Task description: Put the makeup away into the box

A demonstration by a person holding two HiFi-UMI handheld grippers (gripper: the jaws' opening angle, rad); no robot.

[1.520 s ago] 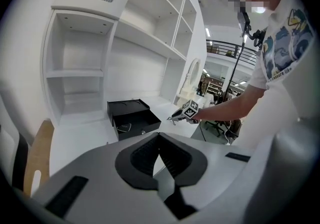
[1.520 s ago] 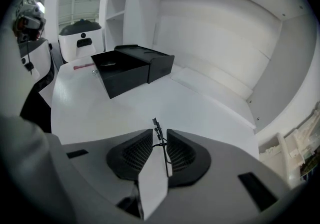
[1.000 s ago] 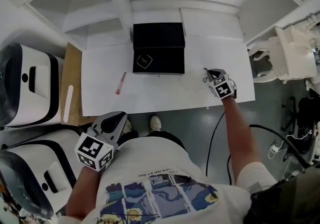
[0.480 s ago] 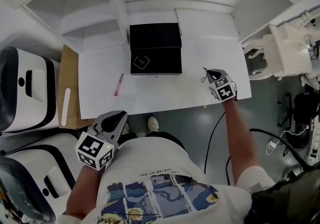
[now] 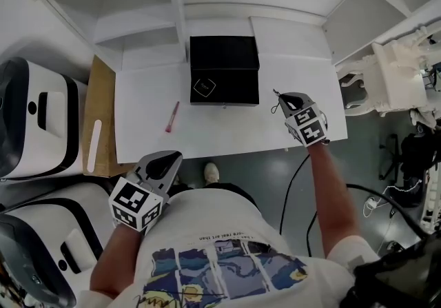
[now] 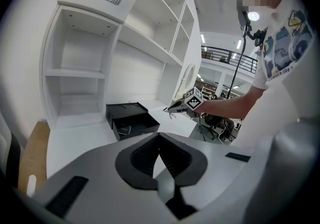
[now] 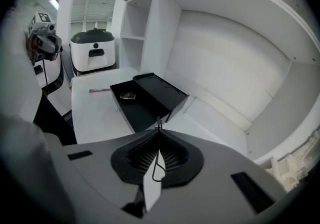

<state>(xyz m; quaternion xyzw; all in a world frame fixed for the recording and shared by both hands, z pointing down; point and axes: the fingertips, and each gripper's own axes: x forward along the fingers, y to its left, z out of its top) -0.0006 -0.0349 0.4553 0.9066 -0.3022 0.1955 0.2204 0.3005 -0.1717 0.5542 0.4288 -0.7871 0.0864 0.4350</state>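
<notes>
Two sets of jaws are pressed together: the right gripper (image 5: 279,100) pinches a thin wire item (image 7: 158,124) right of the open black box (image 5: 224,71), presumably for deposit, while the left gripper (image 5: 165,160) waits empty at lower left and a pink stick (image 5: 171,116) lies on the surface (image 5: 227,127).

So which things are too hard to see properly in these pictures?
1. Thin wire thing in the right hand-held gripper: the right gripper view shows only a loop between the shut jaws, too thin to name.
2. Small thing inside the black box: too small in the head view.
3. Pink stick on the table: too small to tell what makeup it is.
</notes>
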